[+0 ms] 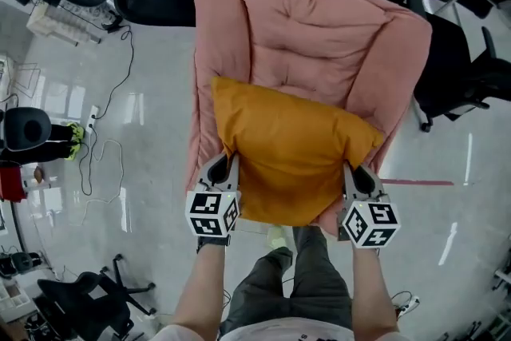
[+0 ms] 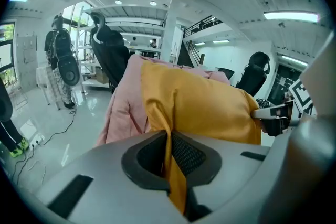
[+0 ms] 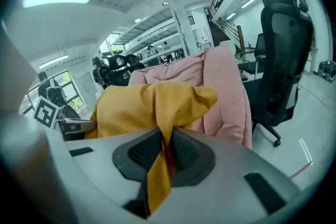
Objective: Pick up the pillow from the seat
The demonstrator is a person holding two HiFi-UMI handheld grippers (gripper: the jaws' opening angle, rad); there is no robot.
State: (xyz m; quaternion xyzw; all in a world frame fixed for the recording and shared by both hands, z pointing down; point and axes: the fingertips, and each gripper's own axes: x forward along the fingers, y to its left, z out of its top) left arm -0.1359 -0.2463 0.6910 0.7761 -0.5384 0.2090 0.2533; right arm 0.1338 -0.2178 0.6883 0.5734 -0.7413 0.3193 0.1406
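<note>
The orange pillow (image 1: 291,152) hangs between my two grippers over the front of the pink padded chair (image 1: 319,28), its near edge out past the seat's front lip and its far edge reaching toward the backrest. My left gripper (image 1: 225,170) is clamped on a pinch of fabric at the pillow's near left corner. In the left gripper view the cloth runs as a thin orange fold straight down between the closed pads. My right gripper (image 1: 360,178) is clamped the same way on the near right corner, with a bunched tail of fabric trailing out below the pads. So the grasp is done on both sides, and I judge the lift to be under way: in both gripper views the pillow body stands up in front of the pink cushion rather than lying flat. Whether the far edge is touching the seat I cannot tell from here. What remains is to bring it fully clear of the chair (only corners are held, so thin cloth could slip). The glossy floor (image 1: 144,140) and a black office chair (image 3: 283,60) lie around.
</note>
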